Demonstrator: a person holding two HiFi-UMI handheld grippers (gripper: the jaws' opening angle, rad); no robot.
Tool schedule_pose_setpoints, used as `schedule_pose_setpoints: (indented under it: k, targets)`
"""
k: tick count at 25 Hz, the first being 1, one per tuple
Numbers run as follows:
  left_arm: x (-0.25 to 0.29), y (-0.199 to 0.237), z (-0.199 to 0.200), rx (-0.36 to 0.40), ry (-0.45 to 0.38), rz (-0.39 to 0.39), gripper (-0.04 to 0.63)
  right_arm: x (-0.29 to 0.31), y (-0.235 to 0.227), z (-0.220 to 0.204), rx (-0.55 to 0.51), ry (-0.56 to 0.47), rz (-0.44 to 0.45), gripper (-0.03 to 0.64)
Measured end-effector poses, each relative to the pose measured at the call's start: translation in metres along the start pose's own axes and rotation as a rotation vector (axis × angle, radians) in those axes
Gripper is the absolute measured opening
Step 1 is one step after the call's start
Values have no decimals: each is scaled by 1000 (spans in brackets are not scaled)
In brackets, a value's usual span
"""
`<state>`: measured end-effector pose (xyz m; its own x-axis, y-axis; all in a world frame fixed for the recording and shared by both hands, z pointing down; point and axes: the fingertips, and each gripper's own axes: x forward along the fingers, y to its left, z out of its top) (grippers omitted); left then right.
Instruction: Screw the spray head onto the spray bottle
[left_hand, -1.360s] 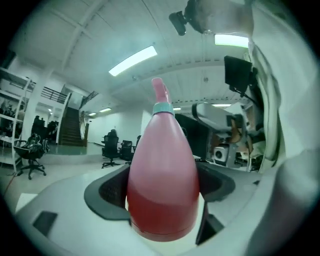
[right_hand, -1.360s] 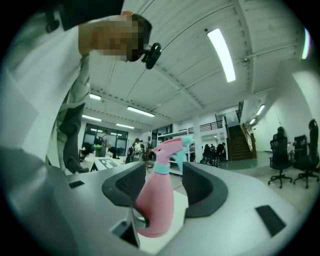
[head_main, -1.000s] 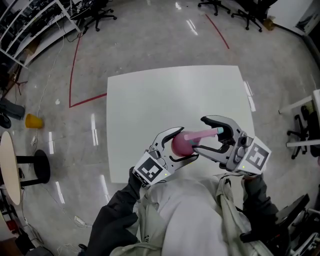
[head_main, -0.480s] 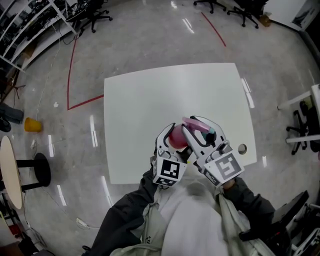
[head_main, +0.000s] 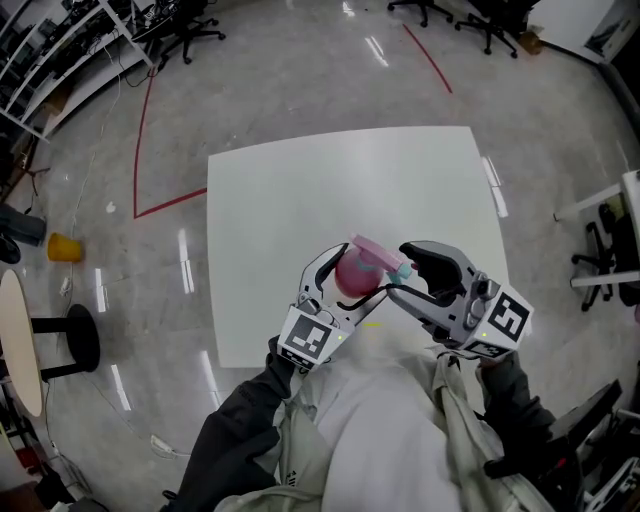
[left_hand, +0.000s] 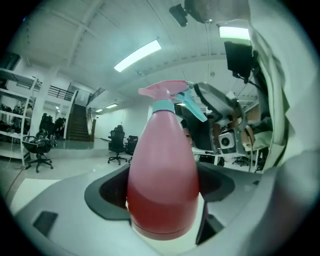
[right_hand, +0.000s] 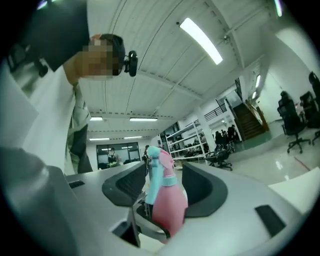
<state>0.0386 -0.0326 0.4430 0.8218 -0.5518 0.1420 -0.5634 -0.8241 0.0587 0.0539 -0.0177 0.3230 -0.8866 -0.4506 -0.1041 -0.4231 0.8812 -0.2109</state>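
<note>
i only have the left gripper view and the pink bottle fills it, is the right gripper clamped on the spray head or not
Observer: Not clamped. In the right gripper view the spray head stands between the right gripper jaws, which are apart and off it; they have just been opening.
Operator: ok, where is the bottle relative to the table
Observer: The head view shows the left gripper holding the spray bottle over the near part of the white table, tipped so its top points toward the right gripper.
</note>
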Motion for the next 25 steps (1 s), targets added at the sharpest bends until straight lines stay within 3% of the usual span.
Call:
schedule_pose_setpoints:
  k: [2,4,6,8,10,12,13,15,20,23,25]
  targets:
    - [-2,-3,1,23,-1,-43,414,-7,-4,-1,21,15,29,204]
    - [-2,-2,-2,46,19,-44,414,-3,2,-8,-30,77,56,204]
    - [-1,4,-5,56,47,13,414,11,12,-21,-118,178,45,202]
    - [1,15,-9,66,87,115,414,24,12,-30,-187,245,-59,183]
    - [3,22,-11,61,112,191,413,31,3,-30,-147,210,-172,153]
    - [6,23,-10,33,104,199,413,33,3,-25,-31,130,-184,155]
    - [6,21,-9,20,93,180,413,32,5,-23,-3,108,-159,155]
    - [4,13,-6,20,74,113,413,27,12,-18,-51,103,-97,155]
    - [-5,1,-6,116,89,-34,413,16,13,-17,-182,197,7,161]
    - [-3,-7,-4,67,57,-121,413,27,24,-22,-205,239,111,183]
    - [-2,-8,-3,41,38,-125,413,32,26,-17,-215,218,121,190]
